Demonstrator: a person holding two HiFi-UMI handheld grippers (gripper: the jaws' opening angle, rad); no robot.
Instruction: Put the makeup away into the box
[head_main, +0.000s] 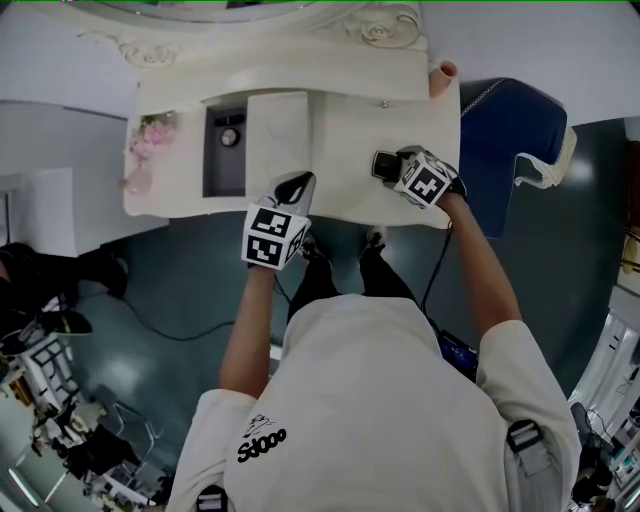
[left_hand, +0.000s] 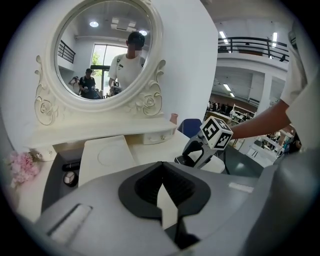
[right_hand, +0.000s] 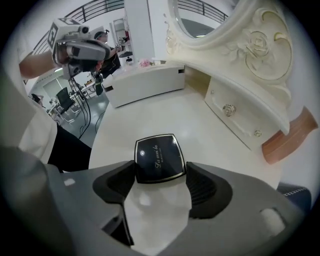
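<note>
A black square compact (right_hand: 157, 157) with gold lettering lies flat on the white vanity top (right_hand: 165, 115). My right gripper (right_hand: 161, 175) points steeply down at it, open, with the compact's near edge between its wide-set pads. In the head view this gripper (head_main: 388, 166) is at the right of the table. The box is a dark grey compartment (head_main: 222, 165) sunk into the vanity top at the left, its white lid (head_main: 277, 130) beside it. In it lie a round compact (left_hand: 70, 177) and a black tube (left_hand: 71, 165). My left gripper (left_hand: 161, 172) hovers near the table's front edge, shut and empty.
An ornate oval mirror (left_hand: 105, 50) rises at the back, with small drawers (right_hand: 230, 110) under it. Pink flowers (head_main: 150, 135) sit at the left end, a pinkish cup (head_main: 443, 75) at the back right corner. A blue chair (head_main: 505, 140) stands right of the table.
</note>
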